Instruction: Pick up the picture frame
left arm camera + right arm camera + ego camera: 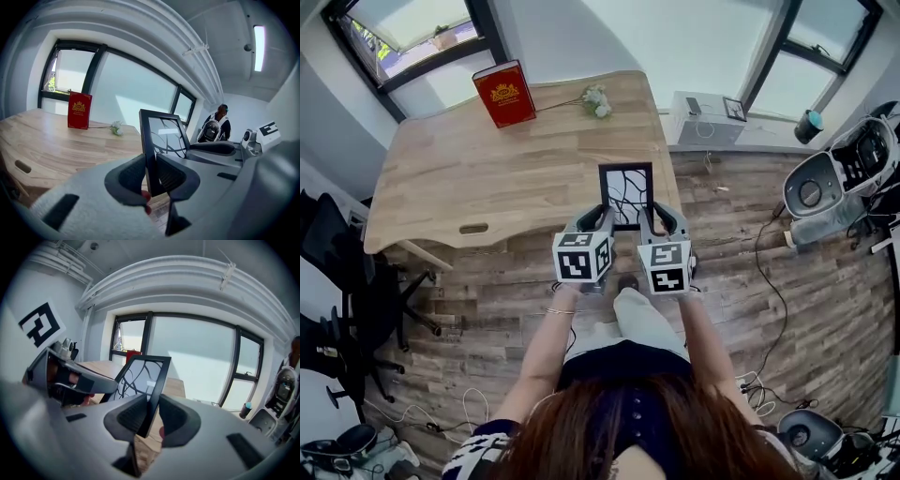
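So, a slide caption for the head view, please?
Left gripper and right gripper grip the picture frame by its sides.

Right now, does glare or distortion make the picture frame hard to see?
Head view: even daylight, picture frame sharp, room edges bowed. Left gripper view: strong fisheye, a bright reflection on the glass. Right gripper view: backlit by the window, picture frame dark but readable.

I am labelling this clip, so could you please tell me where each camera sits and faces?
Head view: on the person's head, facing steeply down at table, forearms, hair.
Left gripper view: on the left gripper, along jaws clamping the picture frame, toward windows.
Right gripper view: on the right gripper, likewise toward windows.
All share the frame.
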### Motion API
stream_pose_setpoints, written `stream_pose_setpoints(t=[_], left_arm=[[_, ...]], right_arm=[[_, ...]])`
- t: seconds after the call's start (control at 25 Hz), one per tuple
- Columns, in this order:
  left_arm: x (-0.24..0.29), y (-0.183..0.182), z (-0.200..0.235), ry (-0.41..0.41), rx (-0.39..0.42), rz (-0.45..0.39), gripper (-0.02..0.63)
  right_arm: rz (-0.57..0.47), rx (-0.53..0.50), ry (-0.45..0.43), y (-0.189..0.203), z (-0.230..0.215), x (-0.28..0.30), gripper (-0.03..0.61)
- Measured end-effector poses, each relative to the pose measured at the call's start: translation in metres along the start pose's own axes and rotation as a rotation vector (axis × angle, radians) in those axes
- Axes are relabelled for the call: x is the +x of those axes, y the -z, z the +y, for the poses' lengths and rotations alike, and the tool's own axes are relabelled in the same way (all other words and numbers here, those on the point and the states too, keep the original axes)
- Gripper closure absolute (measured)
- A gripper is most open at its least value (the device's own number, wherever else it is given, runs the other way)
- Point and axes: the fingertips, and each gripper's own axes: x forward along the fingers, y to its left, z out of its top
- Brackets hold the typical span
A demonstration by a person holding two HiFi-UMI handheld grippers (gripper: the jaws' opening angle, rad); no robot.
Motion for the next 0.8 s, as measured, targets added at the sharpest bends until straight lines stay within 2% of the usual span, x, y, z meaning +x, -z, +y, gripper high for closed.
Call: stream_pose_setpoints(t=[0.4,0.8], left_arm=[[-0.053,-0.015,-0.021,0.003,0.055,-0.066,0.526],[-0.09,-0.037,-0.042,0.01,0.072,-0.136,0.528]], right_arm=[[-0.079,-0.034,0.047,-0.025,0.019,-0.052,0.495],[-0.175,-0.066,0.086,-0.055,0.023,-0.093,0.495]])
